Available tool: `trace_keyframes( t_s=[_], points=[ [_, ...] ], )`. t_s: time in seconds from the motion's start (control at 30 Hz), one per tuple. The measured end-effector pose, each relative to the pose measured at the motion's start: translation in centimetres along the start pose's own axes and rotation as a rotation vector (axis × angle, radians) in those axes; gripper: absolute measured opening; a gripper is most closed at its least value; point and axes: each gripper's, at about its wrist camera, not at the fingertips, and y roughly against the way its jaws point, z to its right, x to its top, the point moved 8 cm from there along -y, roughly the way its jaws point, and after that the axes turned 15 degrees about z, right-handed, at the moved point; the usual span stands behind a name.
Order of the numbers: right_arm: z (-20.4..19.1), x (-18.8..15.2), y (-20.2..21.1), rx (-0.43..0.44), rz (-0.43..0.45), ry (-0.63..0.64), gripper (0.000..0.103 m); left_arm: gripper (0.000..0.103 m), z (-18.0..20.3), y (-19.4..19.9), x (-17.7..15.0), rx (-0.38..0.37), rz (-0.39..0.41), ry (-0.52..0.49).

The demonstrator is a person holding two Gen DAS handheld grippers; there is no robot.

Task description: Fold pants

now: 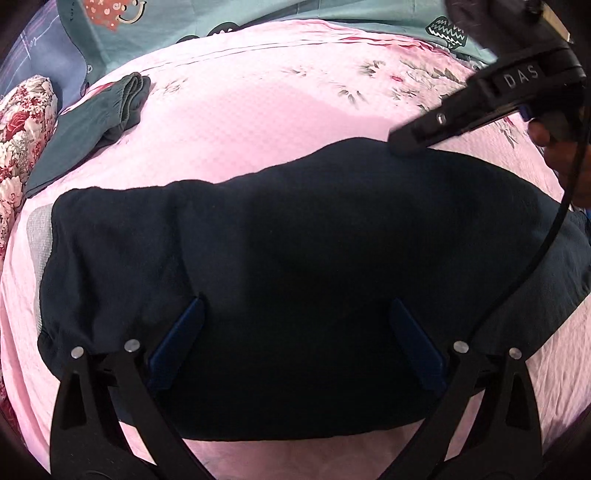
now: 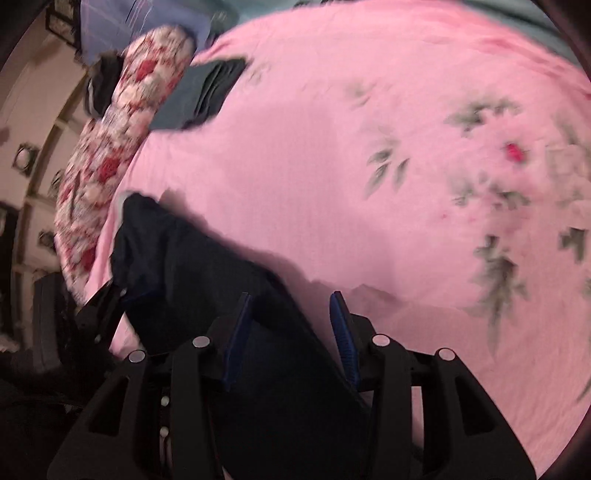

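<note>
Dark navy pants (image 1: 295, 266) lie folded in a broad bundle on the pink bedspread (image 1: 240, 122). My left gripper (image 1: 295, 314) is open, its blue fingers spread wide just above the near part of the pants. The right gripper (image 1: 402, 142) shows at the upper right of the left wrist view, its tip at the far edge of the pants. In the right wrist view the pants (image 2: 207, 266) run to the lower left, and my right gripper (image 2: 291, 306) is open over their edge, holding nothing. That view is blurred.
A second folded dark teal garment (image 1: 96, 125) lies at the far left of the bed, also in the right wrist view (image 2: 207, 92). A red floral pillow (image 1: 18, 147) lies beside it. A teal patterned blanket (image 1: 258, 14) lies beyond the bedspread.
</note>
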Motion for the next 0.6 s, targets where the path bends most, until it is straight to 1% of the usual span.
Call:
trace_keyframes(
  t_s=[0.03, 0.07, 0.1, 0.13, 0.23, 0.3, 0.37, 0.43, 0.5, 0.6],
  points=[
    [-0.3, -0.4, -0.4, 0.037, -0.056, 0.015, 0.044, 0.101, 0.0, 0.0, 0.1, 0.000, 0.000, 0.001],
    [-0.5, -0.7, -0.3, 0.057, -0.083, 0.026, 0.044, 0.101, -0.3, 0.1, 0.0, 0.000, 0.000, 0.001],
    [-1.0, -1.0, -0.3, 0.097, -0.122, 0.043, 0.044, 0.101, -0.3, 0.1, 0.0, 0.000, -0.001, 0.000],
    [-1.5, -1.1, 0.0, 0.129, -0.140, 0.058, 0.046, 0.101, -0.3, 0.0, 0.0, -0.001, -0.002, -0.001],
    [-3.5, -1.0, 1.6, 0.237, -0.165, 0.097, 0.046, 0.101, -0.3, -0.2, 0.0, -0.003, -0.009, -0.002],
    [-4.0, -1.0, 2.1, 0.287, -0.180, 0.104, 0.046, 0.101, -0.2, -0.3, 0.0, 0.001, -0.010, -0.005],
    [-3.7, -0.8, 2.3, 0.277, -0.172, 0.106, 0.046, 0.101, -0.2, -0.4, 0.0, 0.000, -0.013, -0.007],
    [-3.6, -0.6, 2.8, 0.301, -0.162, 0.087, 0.046, 0.101, -0.2, -0.5, 0.0, -0.002, -0.017, -0.009],
    [-3.2, -0.9, 2.6, 0.284, -0.179, 0.100, 0.046, 0.101, -0.2, -0.5, 0.0, 0.000, -0.017, -0.012],
    [-2.8, -1.8, 2.1, 0.284, -0.218, 0.107, 0.046, 0.101, -0.3, -0.9, 0.1, -0.001, -0.016, -0.015]
  ],
)
